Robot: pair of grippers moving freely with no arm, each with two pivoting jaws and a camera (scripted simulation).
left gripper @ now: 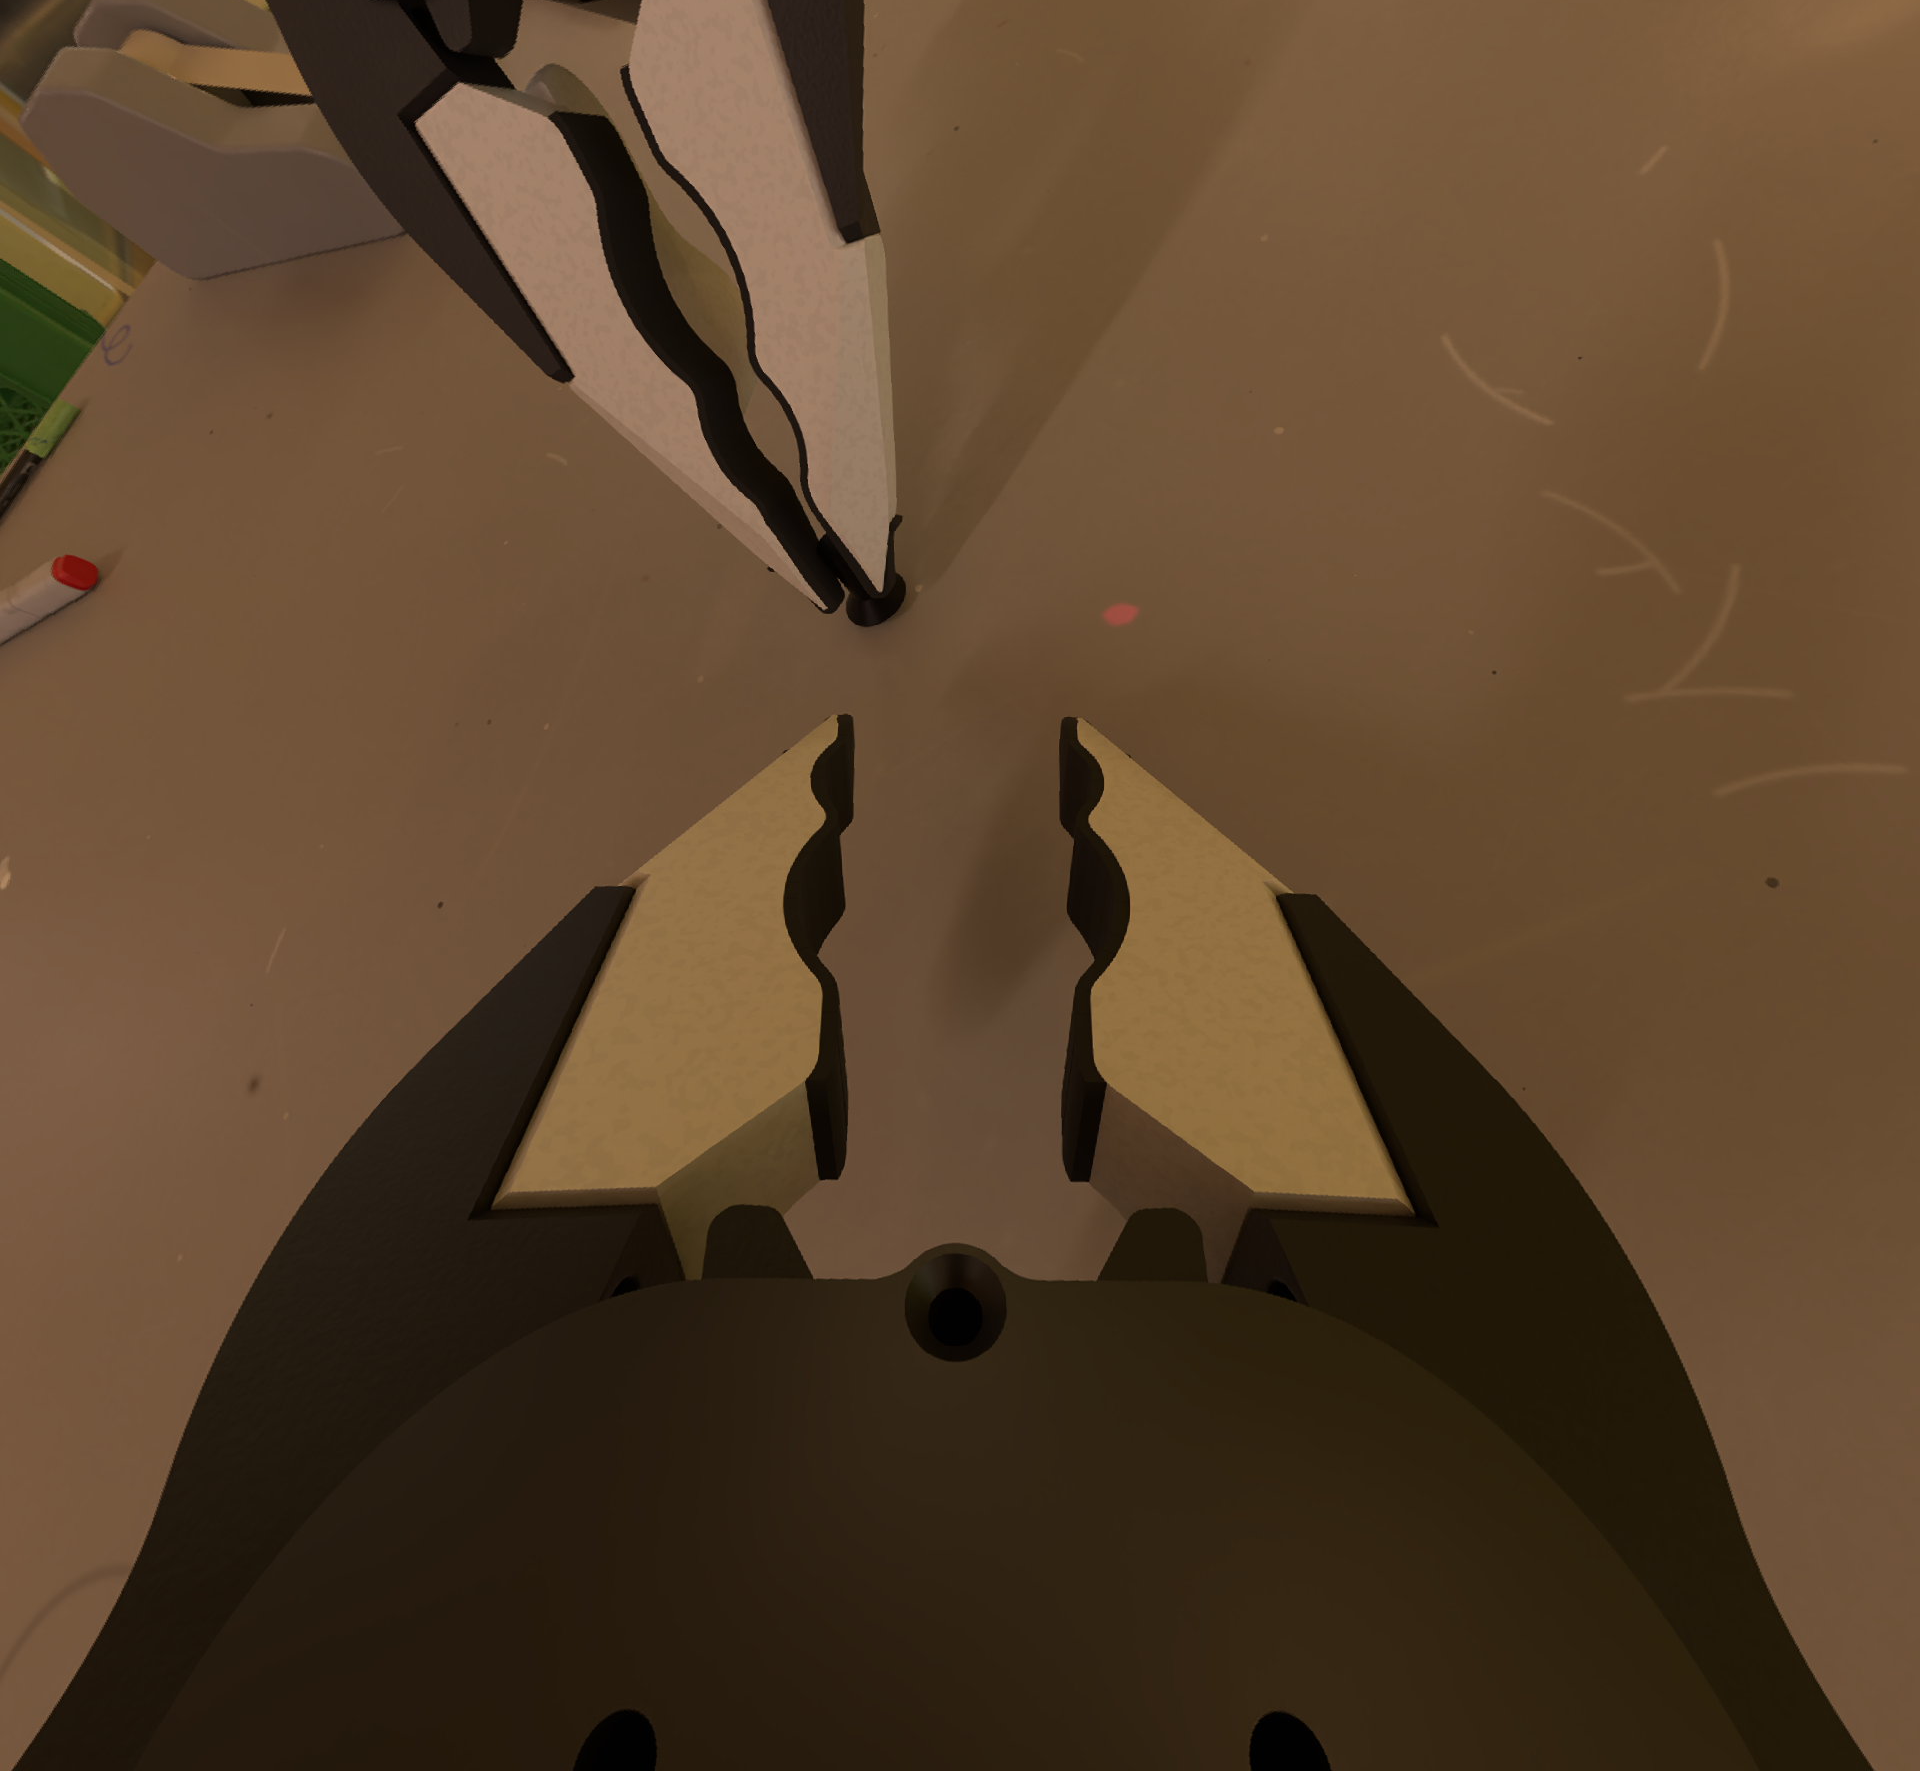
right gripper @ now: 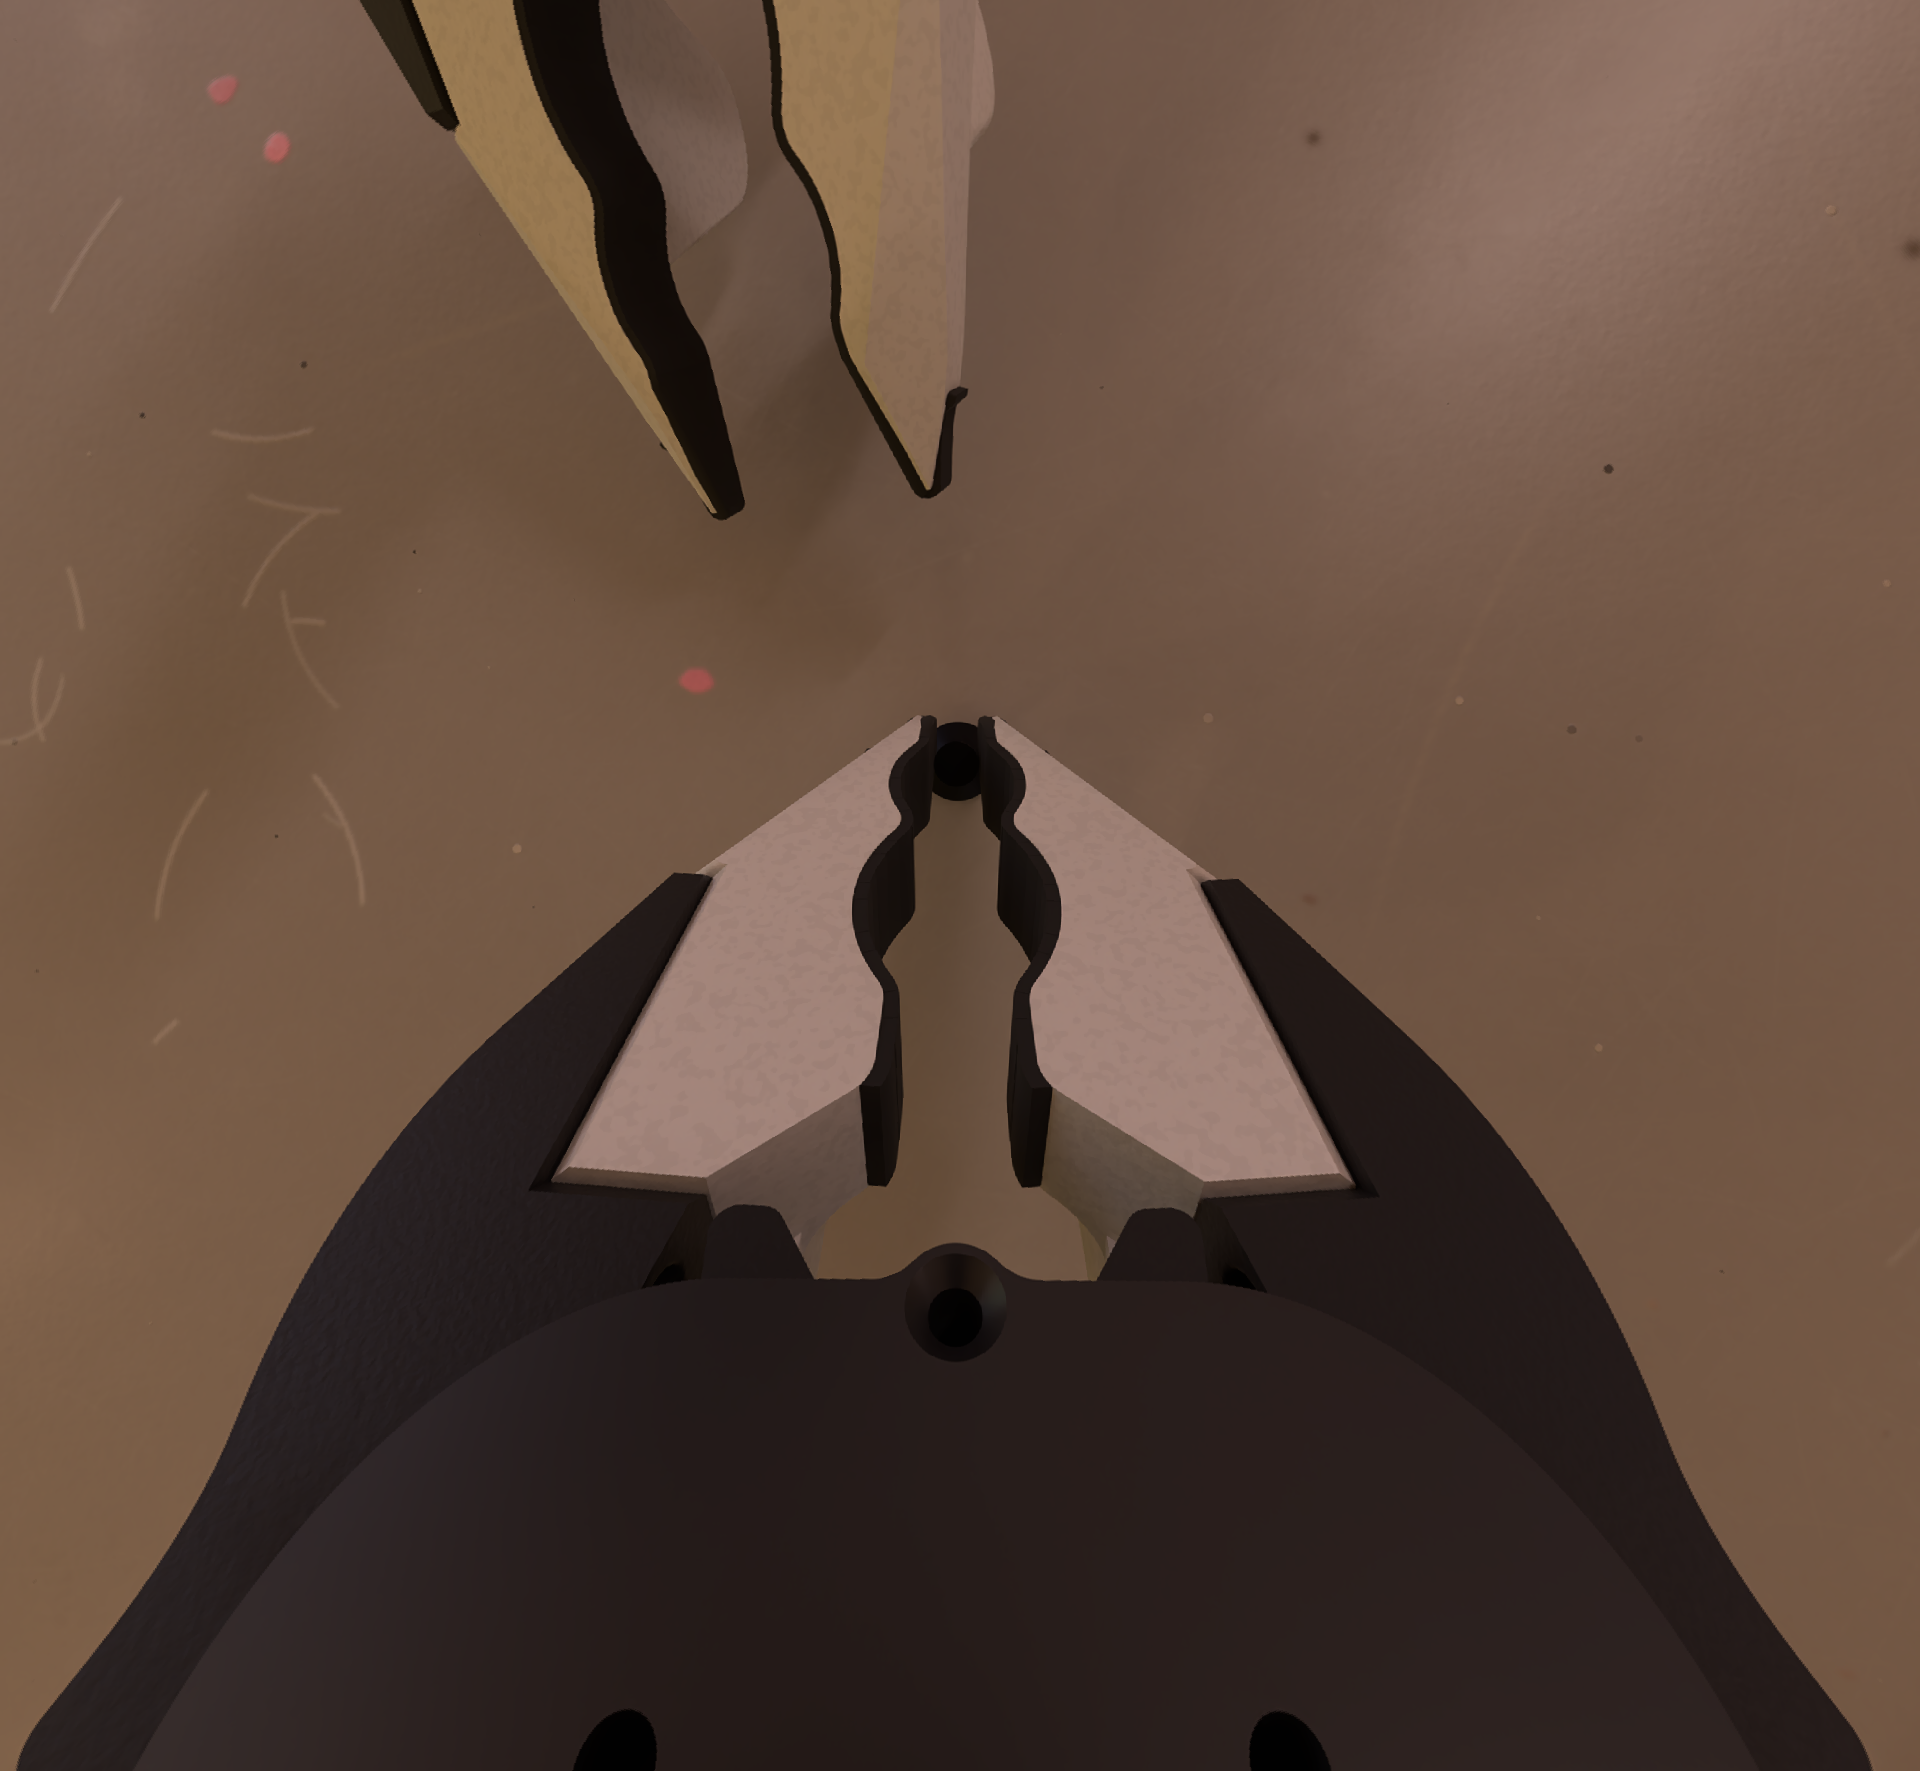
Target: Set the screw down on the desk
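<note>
Nearest, the left gripper (left gripper: 956, 724), tan-padded, hangs spread and empty above the scratched brown desk (left gripper: 1351, 474), clear of the work. Just beyond, the right gripper (right gripper: 957, 724), pale-padded, pinches the small black round-headed screw (right gripper: 956, 765) at its tips, head down near the surface, seemingly ready to release. Farther left sits a grey tape dispenser (left gripper: 187, 152).

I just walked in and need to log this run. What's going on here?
The right tool pinches a small black screw at its fingertips, low over the brown desk; in the left wrist view the screw's head seems to touch the surface. The left tool hangs open and empty just opposite. A red-capped marker lies off to the side.
</note>
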